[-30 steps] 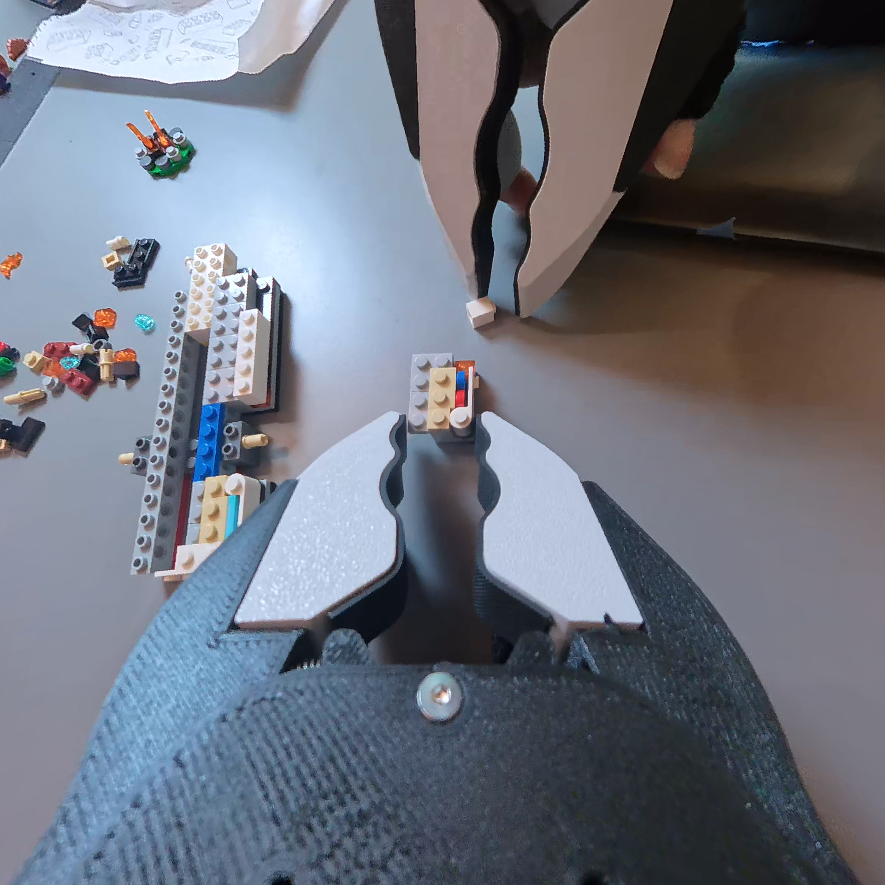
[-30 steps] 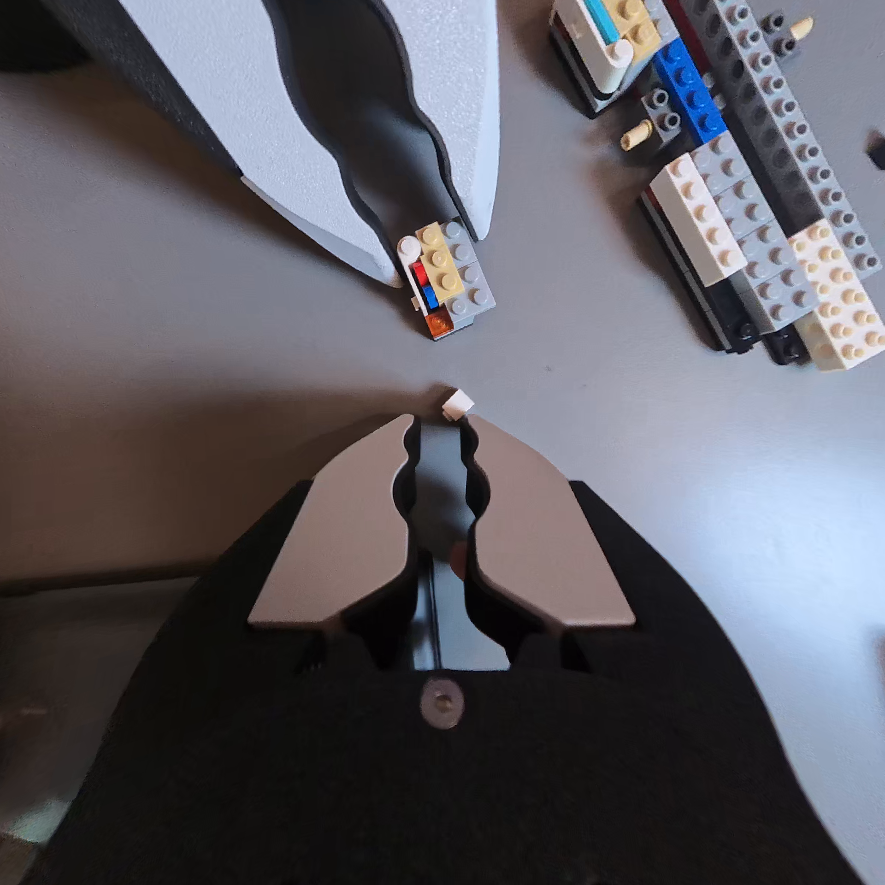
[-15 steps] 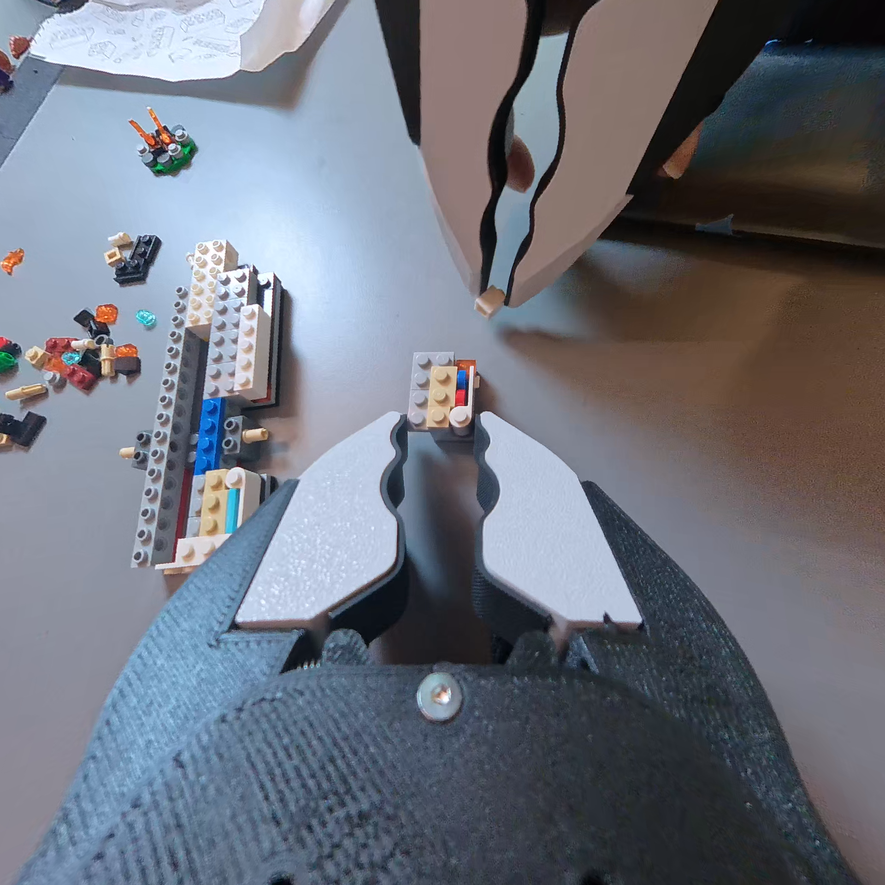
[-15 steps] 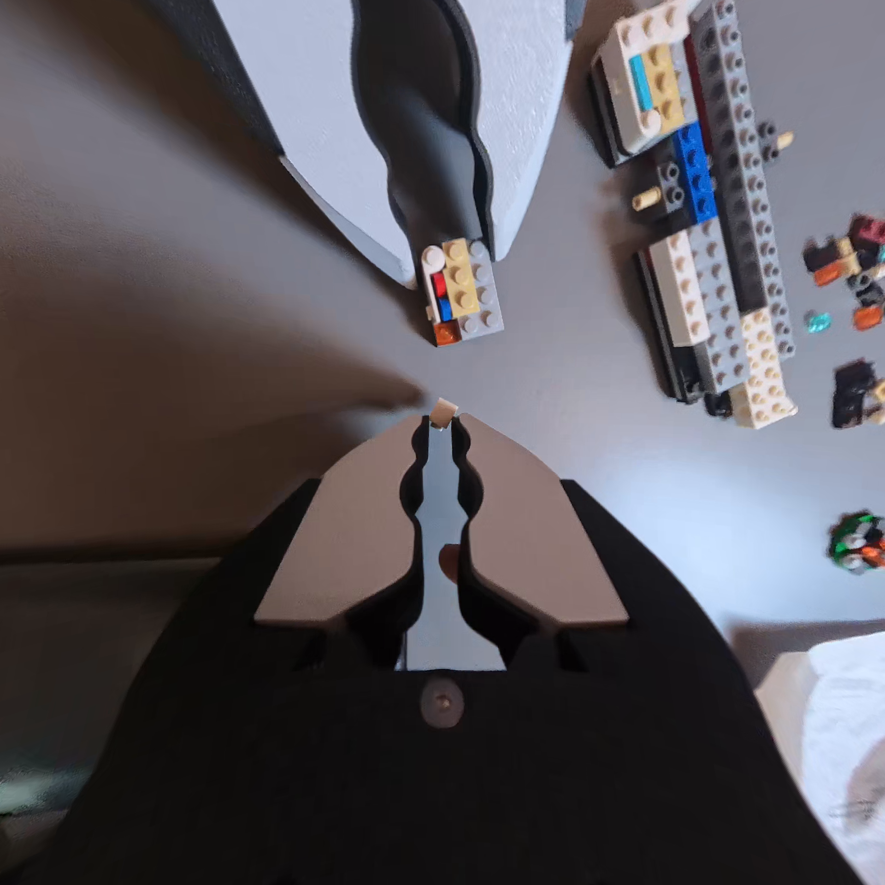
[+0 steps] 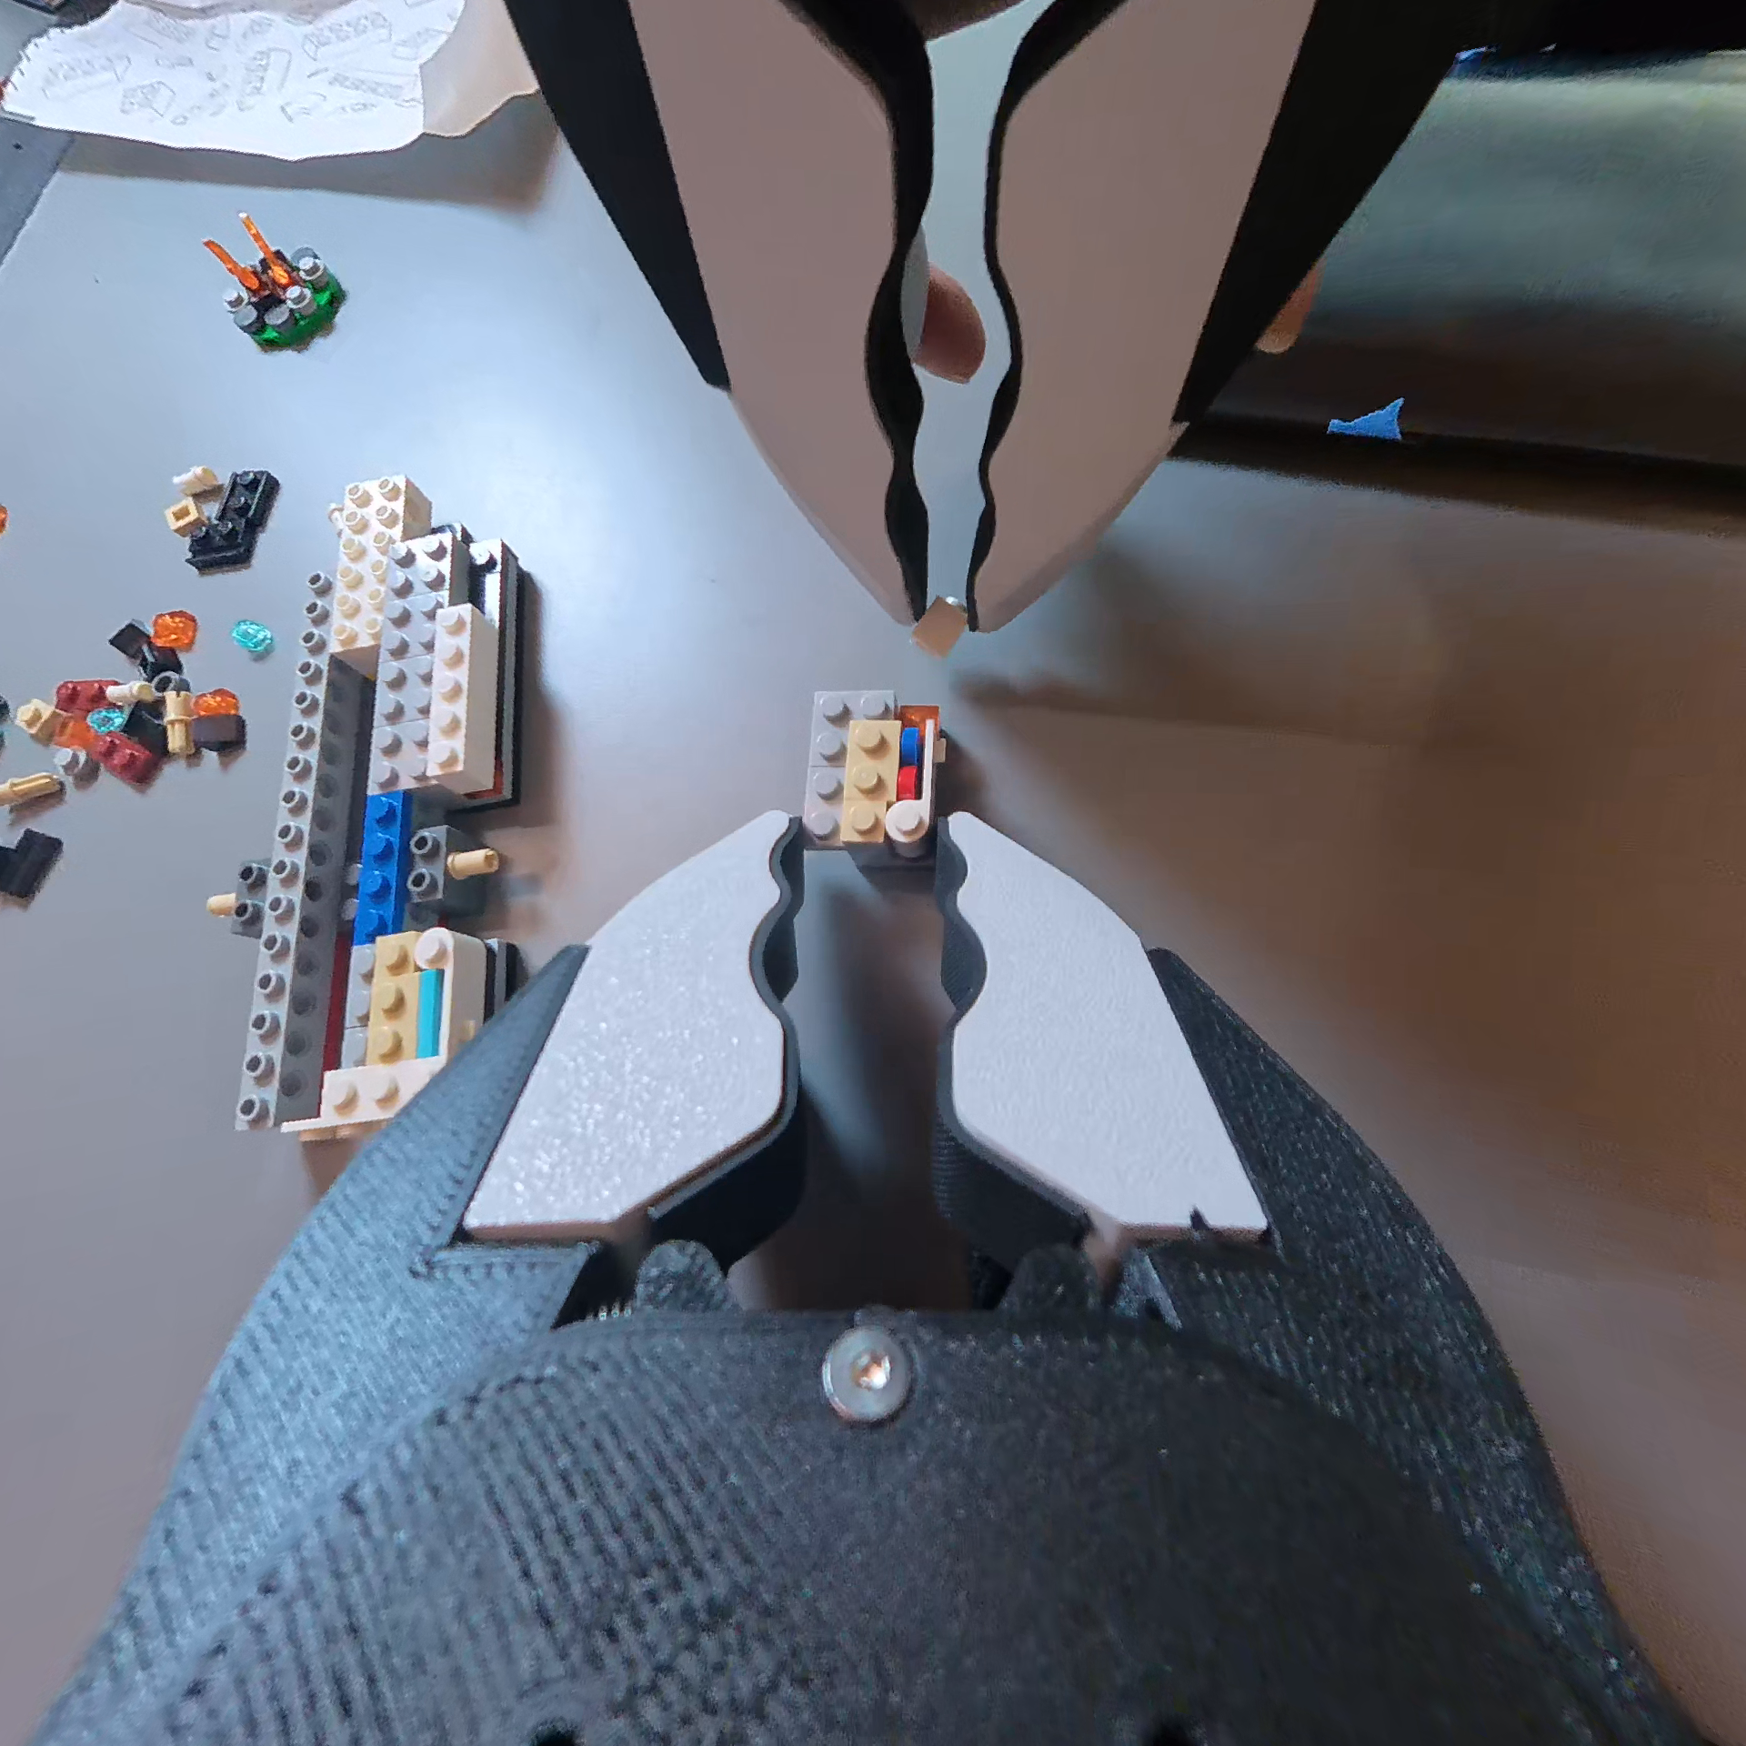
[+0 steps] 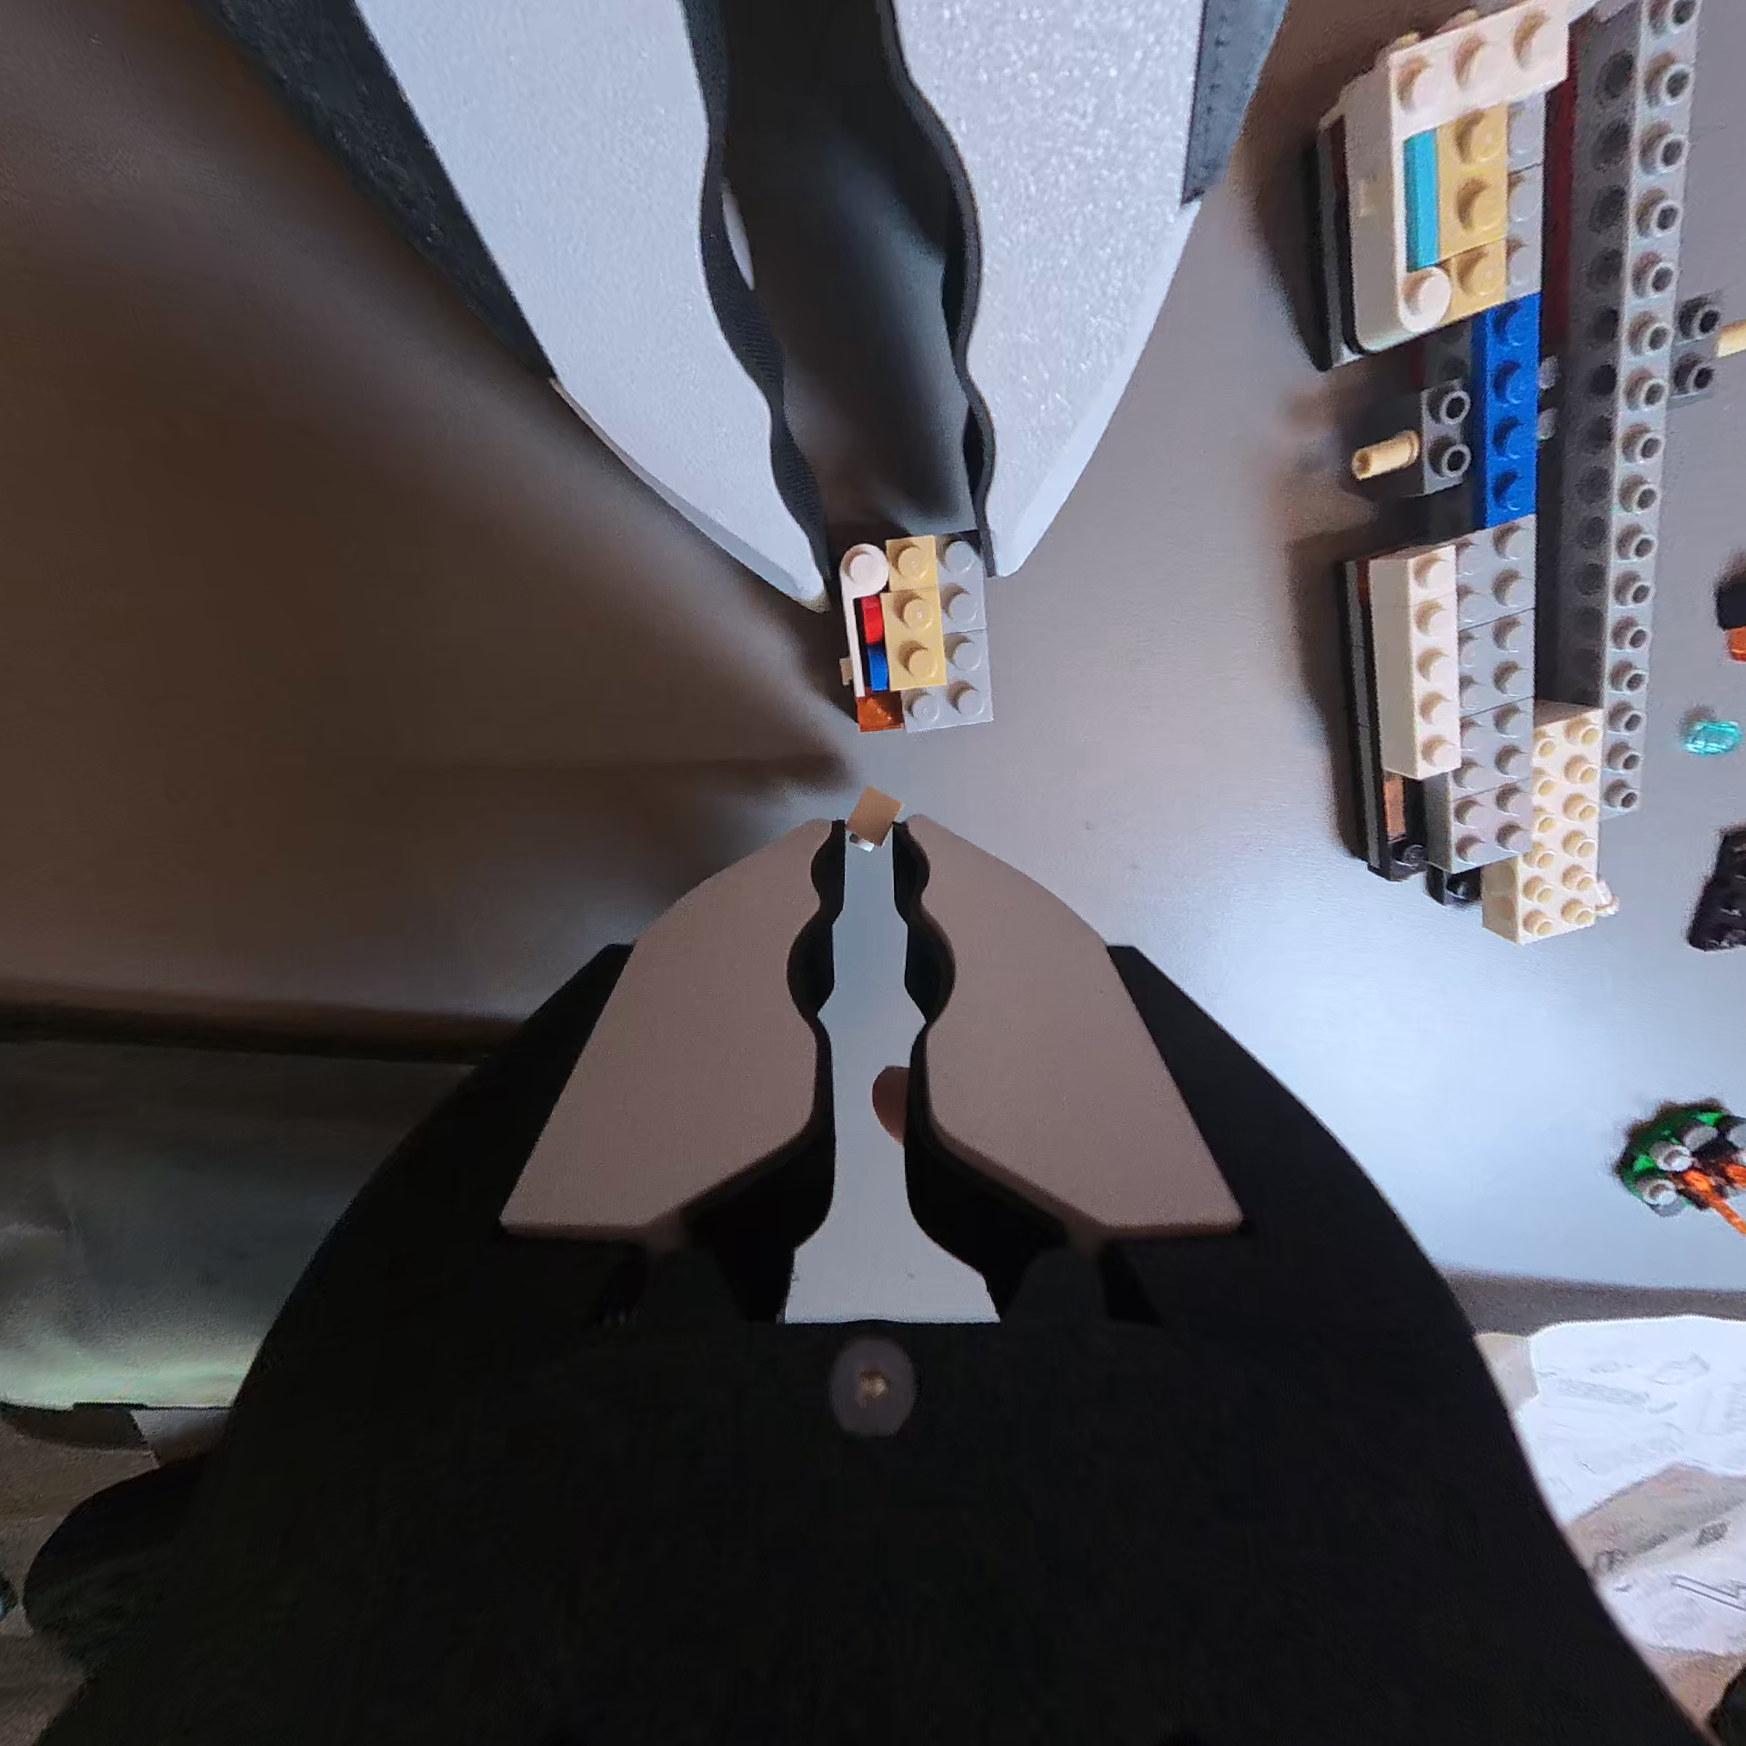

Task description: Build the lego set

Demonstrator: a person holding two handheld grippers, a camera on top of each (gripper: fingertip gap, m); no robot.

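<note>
Small brick assembly [image 5: 871,767]: lying on the grey tabletop [image 5: 661,529], its near end sitting between the left hand-held gripper's tips.
Left hand-held gripper [image 5: 867,831]: fingers closing on both sides of the assembly's near end.
Right hand-held gripper [image 6: 871,830]: pinching a tiny white brick [image 6: 874,814] at its tips, hovering just beyond the assembly's far end.
Long grey build [image 5: 378,803]: lying left of the assembly, well apart.
Loose pieces [image 5: 132,718]: lying scattered farther left of the assembly.
</note>
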